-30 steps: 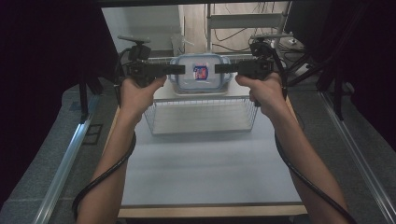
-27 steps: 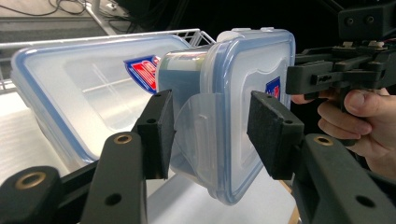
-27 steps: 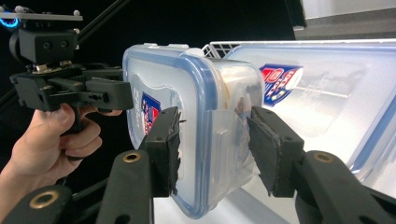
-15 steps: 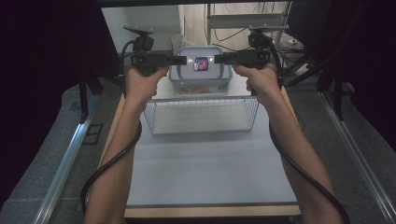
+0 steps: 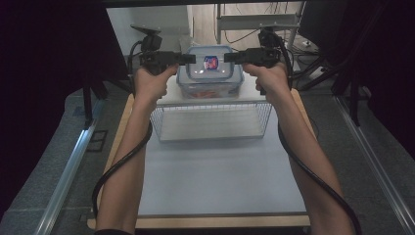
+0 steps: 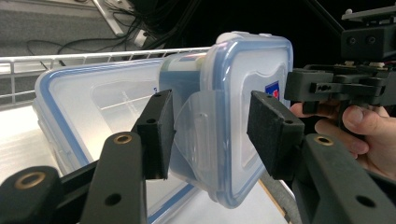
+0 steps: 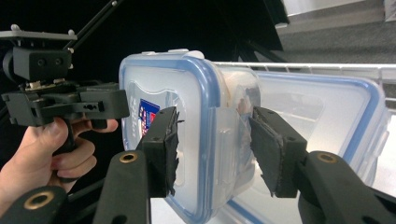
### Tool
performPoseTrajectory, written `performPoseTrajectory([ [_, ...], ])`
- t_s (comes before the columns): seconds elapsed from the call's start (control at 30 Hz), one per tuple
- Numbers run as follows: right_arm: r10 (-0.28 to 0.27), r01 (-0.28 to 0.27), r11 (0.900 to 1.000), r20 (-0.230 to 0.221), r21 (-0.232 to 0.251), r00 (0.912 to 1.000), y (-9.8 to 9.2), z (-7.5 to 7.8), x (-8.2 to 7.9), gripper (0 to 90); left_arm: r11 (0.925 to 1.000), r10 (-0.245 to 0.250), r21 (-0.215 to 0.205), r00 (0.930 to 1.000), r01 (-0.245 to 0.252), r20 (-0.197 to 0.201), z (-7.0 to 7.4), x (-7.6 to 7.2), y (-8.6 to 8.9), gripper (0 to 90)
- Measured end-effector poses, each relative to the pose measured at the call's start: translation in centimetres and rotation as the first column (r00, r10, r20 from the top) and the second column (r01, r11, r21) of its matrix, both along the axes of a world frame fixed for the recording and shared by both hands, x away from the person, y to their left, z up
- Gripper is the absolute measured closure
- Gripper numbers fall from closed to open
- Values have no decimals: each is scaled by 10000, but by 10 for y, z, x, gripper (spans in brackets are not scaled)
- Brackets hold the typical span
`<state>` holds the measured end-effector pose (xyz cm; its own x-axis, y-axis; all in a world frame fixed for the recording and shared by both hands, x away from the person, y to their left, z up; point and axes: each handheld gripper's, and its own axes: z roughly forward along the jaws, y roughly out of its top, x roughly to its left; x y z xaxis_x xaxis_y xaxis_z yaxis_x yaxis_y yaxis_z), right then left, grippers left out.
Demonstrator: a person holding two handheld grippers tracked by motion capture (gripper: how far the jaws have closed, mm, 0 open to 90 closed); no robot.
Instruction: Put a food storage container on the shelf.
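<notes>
Steadiness counts most: left tool [image 5: 191,59] and right tool [image 5: 228,57], each pinching a side latch of the lidded container [image 5: 210,68] held above another container beyond the wire basket [image 5: 210,120], should travel level together.

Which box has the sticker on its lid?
The small box held between left gripper and right gripper; the bigger box behind has a plain lid.

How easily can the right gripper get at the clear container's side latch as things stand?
Probably easily: the latch lies between the jaws of the right gripper, whose pads seem to press the container, with nothing in between.
</notes>
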<state>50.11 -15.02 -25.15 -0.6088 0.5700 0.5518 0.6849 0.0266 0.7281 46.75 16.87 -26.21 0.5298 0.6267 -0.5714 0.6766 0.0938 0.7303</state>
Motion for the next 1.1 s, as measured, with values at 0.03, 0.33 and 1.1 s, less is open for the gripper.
performPoseTrajectory([
  [0.03, -68, 68, 10000, 23, 13, 10000, 1, -1, 1, 509, 10000, 21, -48, 10000, -21, -5, -1, 0, -1, 519],
  [0.33, -697, 715, 9967, 475, -381, 9964, 6, -8, 5, 450, 9981, 450, 406, 9988, -458, 185, -6, 5, -5, 473],
  [1.1, -782, 1051, 9917, 3033, -735, 9497, -23, -11, -44, 611, 9580, -520, 2827, 9411, -474, 3340, -17, -81, -16, 700],
])
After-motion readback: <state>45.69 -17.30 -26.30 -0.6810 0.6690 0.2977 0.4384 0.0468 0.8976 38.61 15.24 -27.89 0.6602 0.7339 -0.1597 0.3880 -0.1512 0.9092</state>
